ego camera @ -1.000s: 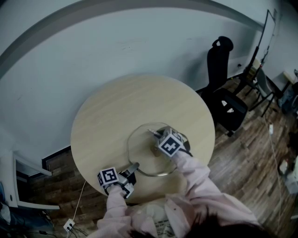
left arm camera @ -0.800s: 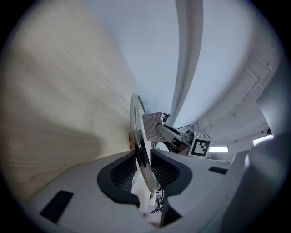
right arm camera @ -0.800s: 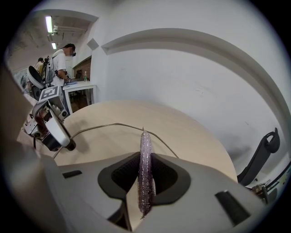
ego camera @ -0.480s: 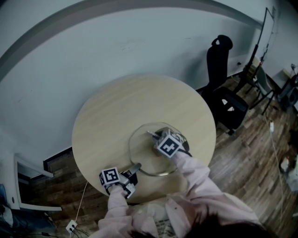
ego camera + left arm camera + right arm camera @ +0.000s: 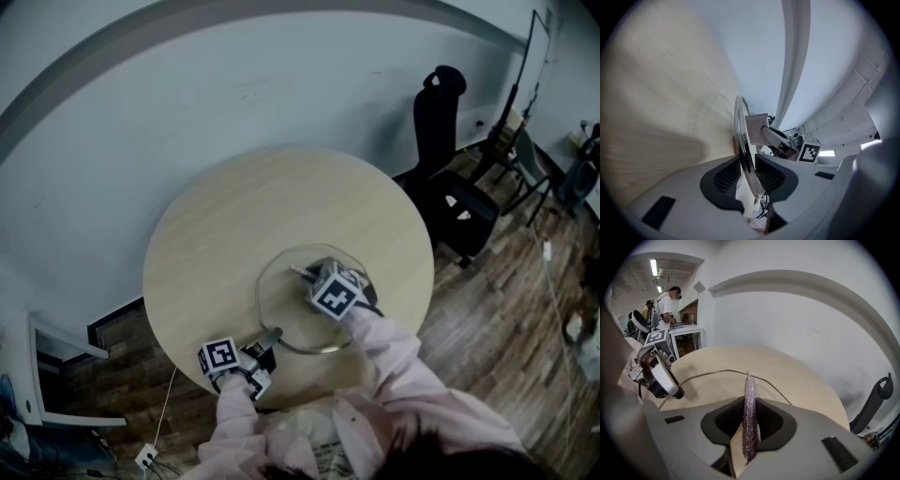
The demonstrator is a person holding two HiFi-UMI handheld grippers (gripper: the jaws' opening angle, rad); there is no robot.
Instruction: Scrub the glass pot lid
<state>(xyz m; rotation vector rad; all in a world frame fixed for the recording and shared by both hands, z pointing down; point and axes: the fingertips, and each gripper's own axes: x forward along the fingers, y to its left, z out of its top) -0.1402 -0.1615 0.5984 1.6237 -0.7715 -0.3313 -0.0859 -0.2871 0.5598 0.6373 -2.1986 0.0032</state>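
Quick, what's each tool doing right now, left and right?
Left tool: closed on the glass lid, at its rim.
Right tool: closed on the scrubbing pad.

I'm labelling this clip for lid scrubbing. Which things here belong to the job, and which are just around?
In the job: glass pot lid, gripped at its rim by the left gripper; scrub pad in the right gripper; round table.
Just around: black office chair; person in the background.
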